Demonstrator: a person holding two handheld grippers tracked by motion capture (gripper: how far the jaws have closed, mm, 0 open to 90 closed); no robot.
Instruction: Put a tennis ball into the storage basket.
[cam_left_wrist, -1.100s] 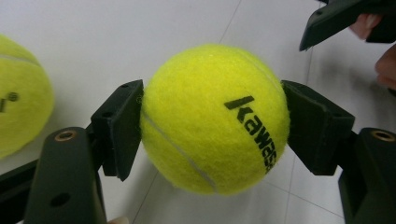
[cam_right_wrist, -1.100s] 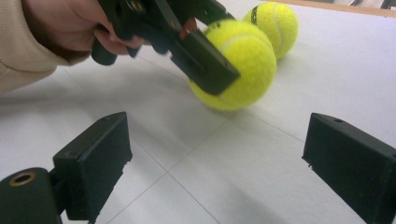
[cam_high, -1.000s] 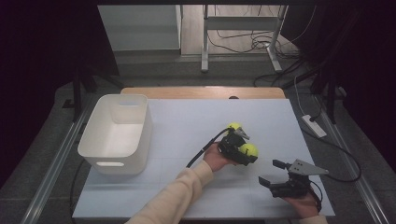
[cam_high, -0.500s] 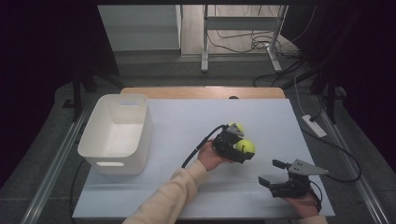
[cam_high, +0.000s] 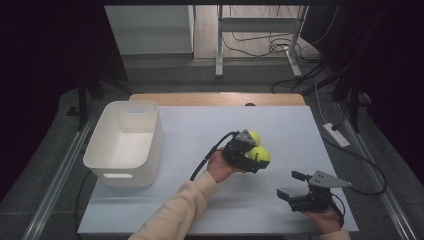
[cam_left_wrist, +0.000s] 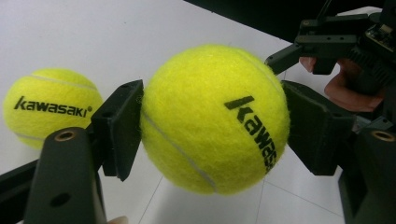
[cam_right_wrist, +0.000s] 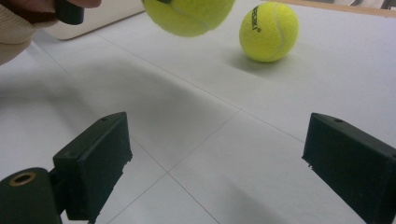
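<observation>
The left gripper (cam_high: 252, 159), at frame centre in the high view, is clamped on a ball (cam_left_wrist: 215, 116), both pads against its sides, and holds it clear of the surface (cam_high: 190, 130). A second ball (cam_high: 254, 137) rests on the surface just behind it. The right gripper (cam_high: 295, 186), lower right, has its jaws apart with nothing between them. The bin (cam_high: 125, 142) stands at left, well apart. Risk: the pads bear on curved felt only, so a fast swing toward the bin could let the ball roll out. Lowering could knock the second ball away.
</observation>
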